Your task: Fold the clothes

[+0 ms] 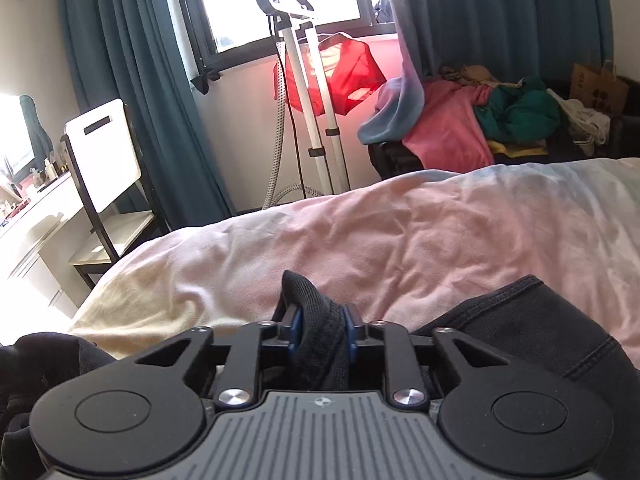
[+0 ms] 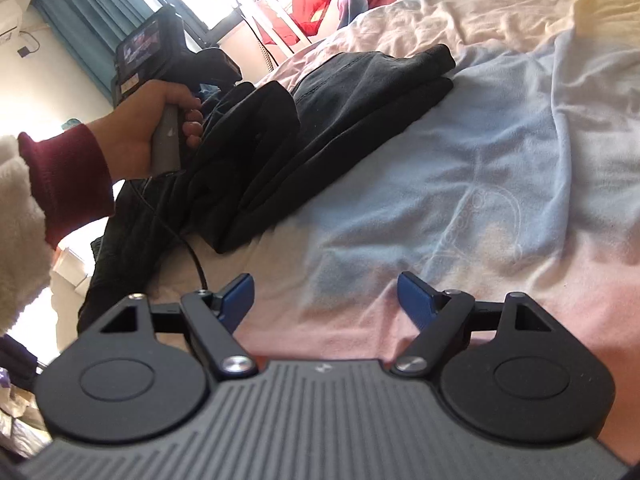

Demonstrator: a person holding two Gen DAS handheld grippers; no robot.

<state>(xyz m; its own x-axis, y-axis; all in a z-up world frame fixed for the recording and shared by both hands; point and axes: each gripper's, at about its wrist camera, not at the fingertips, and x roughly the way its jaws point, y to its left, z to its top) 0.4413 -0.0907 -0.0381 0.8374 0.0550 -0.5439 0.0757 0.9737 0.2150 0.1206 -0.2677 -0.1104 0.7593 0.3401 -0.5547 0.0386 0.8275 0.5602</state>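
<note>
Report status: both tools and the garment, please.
Left tool shut on black garment. Right tool open, empty, over the bedsheet. Nothing blocks the way.

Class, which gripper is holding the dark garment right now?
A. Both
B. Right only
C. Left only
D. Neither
C: the left gripper is shut on a fold of the dark garment, while the right gripper is open over the bedsheet.

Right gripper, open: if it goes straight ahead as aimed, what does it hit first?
Probably the bedsheet: the right gripper points at bare pale blue fabric. The dark garment lies to its left, off that line. Depth unclear.
</note>
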